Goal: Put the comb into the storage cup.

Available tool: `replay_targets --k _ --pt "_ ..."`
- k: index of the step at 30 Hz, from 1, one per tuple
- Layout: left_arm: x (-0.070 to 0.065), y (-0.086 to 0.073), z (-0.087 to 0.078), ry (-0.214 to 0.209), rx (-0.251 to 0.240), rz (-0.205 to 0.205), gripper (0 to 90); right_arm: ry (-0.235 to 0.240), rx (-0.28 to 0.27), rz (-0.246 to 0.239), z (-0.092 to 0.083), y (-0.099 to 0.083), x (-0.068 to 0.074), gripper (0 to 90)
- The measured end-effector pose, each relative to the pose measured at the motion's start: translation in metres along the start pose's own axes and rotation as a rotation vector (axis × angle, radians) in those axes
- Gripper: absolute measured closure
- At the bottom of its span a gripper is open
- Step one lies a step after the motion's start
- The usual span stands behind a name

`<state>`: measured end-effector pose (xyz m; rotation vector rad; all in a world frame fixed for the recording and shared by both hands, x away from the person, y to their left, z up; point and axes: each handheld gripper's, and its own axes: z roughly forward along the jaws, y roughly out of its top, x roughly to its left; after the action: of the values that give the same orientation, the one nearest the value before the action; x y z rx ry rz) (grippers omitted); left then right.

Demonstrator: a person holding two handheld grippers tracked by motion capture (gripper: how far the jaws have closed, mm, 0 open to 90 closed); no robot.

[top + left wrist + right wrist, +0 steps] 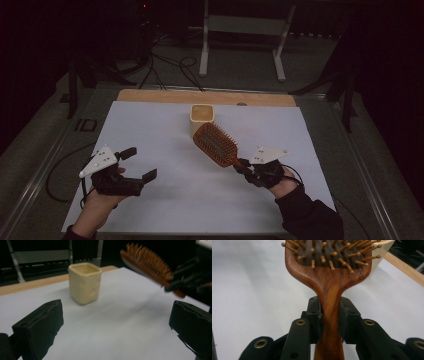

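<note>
Dark room behind the table (150,96); a white sheet (165,145) is laid over most of the tabletop, with a strip of bare wood left showing along the far edge. A white metal frame (204,45) and loose black cables (170,65) are seen on the floor beyond. No brand, label or writing can be read anywhere.

Left side: the left gripper (139,165) is held in the person's left hand (97,207) above the sheet, grey three-cornered plate on top. Its jaws are spread wide apart, nothing between them. In the left gripper view the two black pads (40,325) are seen at the frame's edges with bare sheet between.

Centre: a cream square cup (202,119) is stood upright on the sheet near the far edge, open end up. In the left gripper view the cup (85,282) is seen ahead of the open jaws, well apart from them.

Right of centre: a wooden paddle hairbrush (216,145) is held off the sheet, tilted, bristles facing up, head pointed toward the cup. The head is seen just beside the cup in the high view; contact cannot be told.

Right side: the right gripper (244,166) is held in the person's right hand (282,185), dark sleeve below. Its jaws are clamped on the brush handle; in the right gripper view the pads (314,315) are pressed against both sides of the handle's narrow neck (329,312), just below the head.
</note>
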<state>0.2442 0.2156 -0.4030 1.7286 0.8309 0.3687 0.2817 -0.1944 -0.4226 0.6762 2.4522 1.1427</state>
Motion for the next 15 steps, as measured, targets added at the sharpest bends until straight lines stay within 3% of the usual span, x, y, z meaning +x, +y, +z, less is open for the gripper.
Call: replay_targets --k 6,15 --pt "-0.008 0.025 0.013 -0.042 0.0 -0.01 0.0 -0.009 -0.014 0.005 -0.001 0.001 0.001 73.0" --pt "-0.019 0.044 0.035 -0.095 -0.005 -0.096 0.0 -0.011 -0.029 -0.001 0.0 0.003 0.001 73.0"
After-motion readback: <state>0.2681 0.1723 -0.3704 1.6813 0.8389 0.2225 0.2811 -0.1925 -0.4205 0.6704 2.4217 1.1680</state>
